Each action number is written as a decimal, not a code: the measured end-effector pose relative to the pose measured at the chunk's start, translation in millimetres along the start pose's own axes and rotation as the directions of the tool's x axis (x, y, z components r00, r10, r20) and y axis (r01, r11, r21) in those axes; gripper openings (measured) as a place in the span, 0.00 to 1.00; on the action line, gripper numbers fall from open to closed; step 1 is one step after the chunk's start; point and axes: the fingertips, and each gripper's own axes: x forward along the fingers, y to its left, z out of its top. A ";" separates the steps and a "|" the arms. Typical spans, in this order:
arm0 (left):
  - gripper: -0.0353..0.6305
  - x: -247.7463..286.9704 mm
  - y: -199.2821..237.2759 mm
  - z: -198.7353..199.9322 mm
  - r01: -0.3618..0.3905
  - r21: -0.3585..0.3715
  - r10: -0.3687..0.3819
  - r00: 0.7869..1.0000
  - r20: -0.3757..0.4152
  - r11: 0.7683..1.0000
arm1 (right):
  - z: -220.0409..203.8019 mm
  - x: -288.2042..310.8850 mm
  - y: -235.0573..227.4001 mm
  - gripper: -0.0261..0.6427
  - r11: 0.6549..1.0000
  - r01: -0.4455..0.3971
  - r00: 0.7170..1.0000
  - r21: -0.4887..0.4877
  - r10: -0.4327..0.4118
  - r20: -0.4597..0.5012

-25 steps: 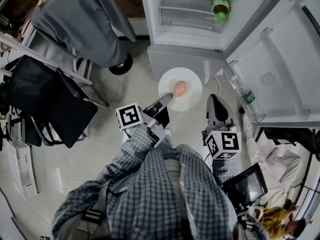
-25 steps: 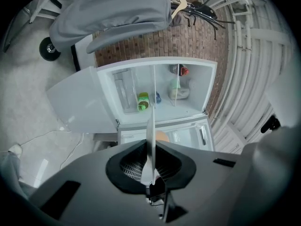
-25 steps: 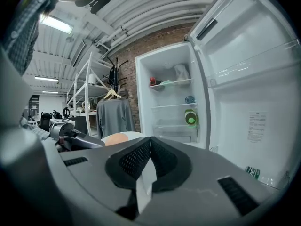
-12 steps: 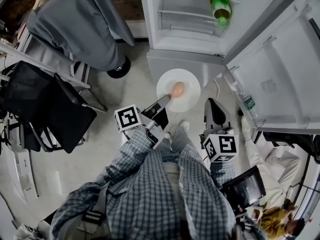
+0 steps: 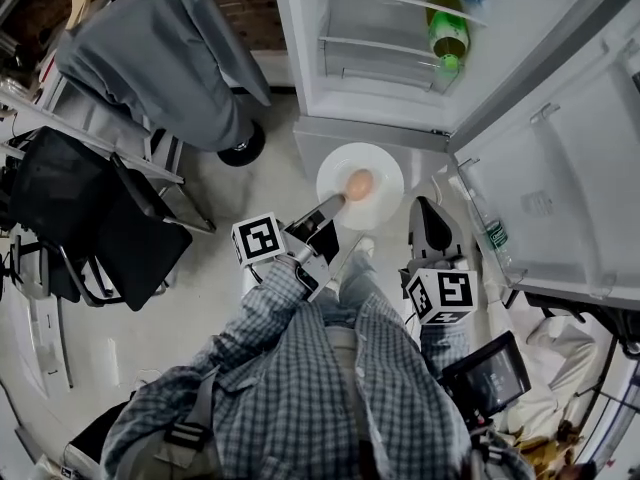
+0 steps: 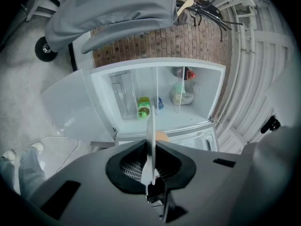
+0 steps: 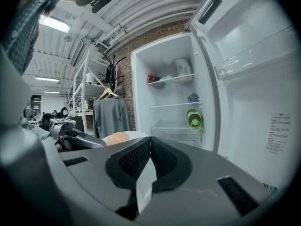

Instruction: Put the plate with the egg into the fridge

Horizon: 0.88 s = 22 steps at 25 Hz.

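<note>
The left gripper (image 5: 333,205) has its jaws closed on the near rim of the plate (image 5: 375,163). In the left gripper view the plate (image 6: 150,126) stands between the jaws as a thin white line, seen from its edge, and the rim goes deep between them. The right gripper (image 5: 428,208) is just beside the plate, at its right side, and does not touch it. Its jaws are closed on each other with nothing between them (image 7: 150,139).

The plate is in the air, above the floor (image 5: 265,183) and in front of the fridge (image 5: 350,118). It lies about level in the head view and reaches from the left jaws away from the person, toward the open fridge. The egg (image 5: 359,183) lies near the middle of the plate. I cannot tell its long axis.

The fridge door (image 5: 560,158) is open to the right, with a clear bottle (image 5: 495,236) in its lower shelf. Inside the fridge, a green bottle (image 5: 447,33) lies on a glass shelf. To the left of the fridge there are a brick wall (image 6: 155,41), a grey jacket (image 5: 160,48) on a hanger, and a black chair (image 5: 100,208).
</note>
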 end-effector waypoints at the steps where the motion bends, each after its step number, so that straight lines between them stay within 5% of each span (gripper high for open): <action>1: 0.10 5.0 -0.3 2.8 -0.001 -0.001 0.001 1.000 0.005 1.000 | 2.8 6.0 -3.3 0.05 1.000 -0.008 1.000 -0.002 0.008 0.002; 15: 0.10 93.2 -12.1 37.2 0.008 0.011 -0.009 0.998 0.067 1.000 | 35.6 72.4 -68.5 0.05 0.995 -0.080 0.997 -0.062 0.080 0.002; 22: 0.10 119.2 -11.0 50.2 -0.002 0.014 0.000 0.995 0.104 1.000 | 47.4 95.2 -77.4 0.05 0.977 -0.128 0.992 -0.173 0.126 -0.020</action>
